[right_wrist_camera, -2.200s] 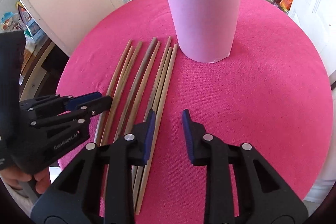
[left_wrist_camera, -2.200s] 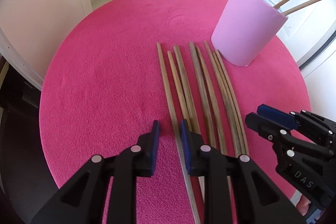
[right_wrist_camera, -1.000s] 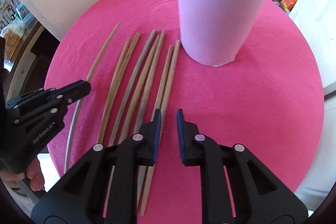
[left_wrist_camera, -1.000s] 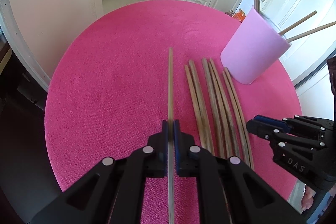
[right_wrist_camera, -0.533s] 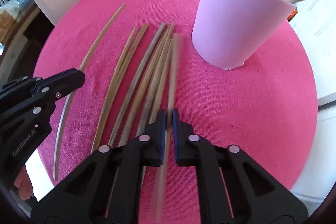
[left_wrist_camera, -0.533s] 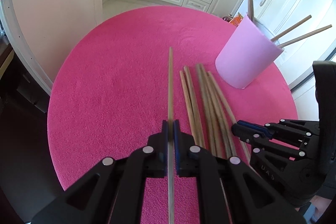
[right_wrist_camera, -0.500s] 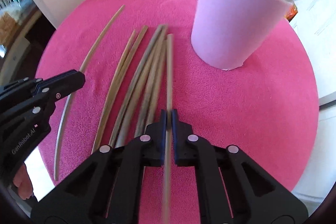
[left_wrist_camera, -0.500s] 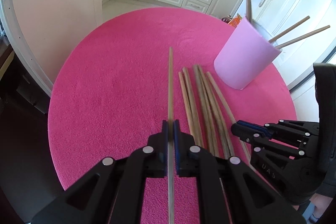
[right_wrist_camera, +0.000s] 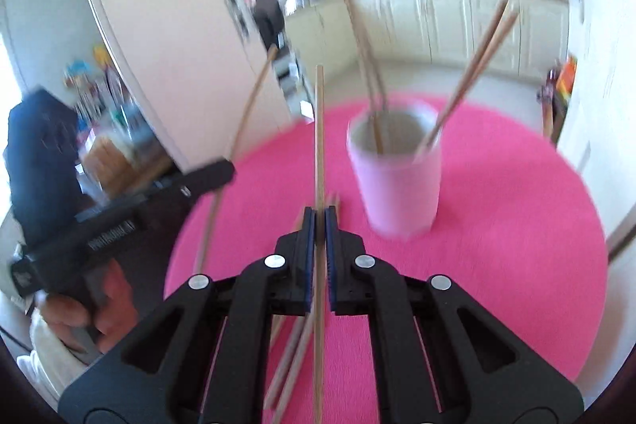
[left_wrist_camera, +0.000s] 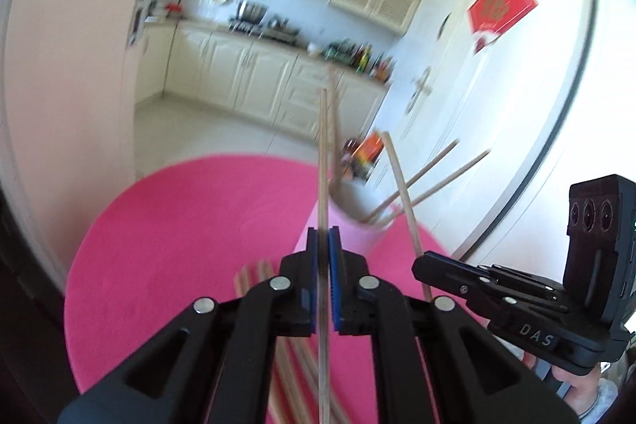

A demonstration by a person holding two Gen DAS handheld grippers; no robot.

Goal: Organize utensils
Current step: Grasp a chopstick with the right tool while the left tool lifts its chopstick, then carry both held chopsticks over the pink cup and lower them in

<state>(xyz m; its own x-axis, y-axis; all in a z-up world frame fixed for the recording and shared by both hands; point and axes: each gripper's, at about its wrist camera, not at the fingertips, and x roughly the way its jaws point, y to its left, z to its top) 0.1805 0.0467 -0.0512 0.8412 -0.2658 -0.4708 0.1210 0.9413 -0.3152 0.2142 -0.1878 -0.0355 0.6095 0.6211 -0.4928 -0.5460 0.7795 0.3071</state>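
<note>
My left gripper [left_wrist_camera: 323, 245] is shut on a long wooden chopstick [left_wrist_camera: 322, 153], lifted and tilted up off the pink table [left_wrist_camera: 179, 225]. My right gripper [right_wrist_camera: 318, 221] is shut on another chopstick [right_wrist_camera: 318, 130], also raised. The pink cup [right_wrist_camera: 397, 181] stands ahead of both, holding several chopsticks [right_wrist_camera: 469, 74]; it also shows in the left wrist view [left_wrist_camera: 357, 221]. Several loose chopsticks [left_wrist_camera: 258, 271] lie on the table below the grippers, mostly hidden. The right gripper [left_wrist_camera: 449, 267] and its chopstick [left_wrist_camera: 401, 185] show in the left wrist view; the left gripper [right_wrist_camera: 206, 175] shows in the right wrist view.
The round table's far edge [right_wrist_camera: 516, 122] drops to the kitchen floor. Cream cabinets [left_wrist_camera: 246, 74] and a white door [left_wrist_camera: 497, 98] stand behind. The person's hand [right_wrist_camera: 79, 312] is at the lower left of the right wrist view.
Both grippers have lifted their chopsticks off the table and tilted them upward toward the cup. The views now show the kitchen rather than the table top.
</note>
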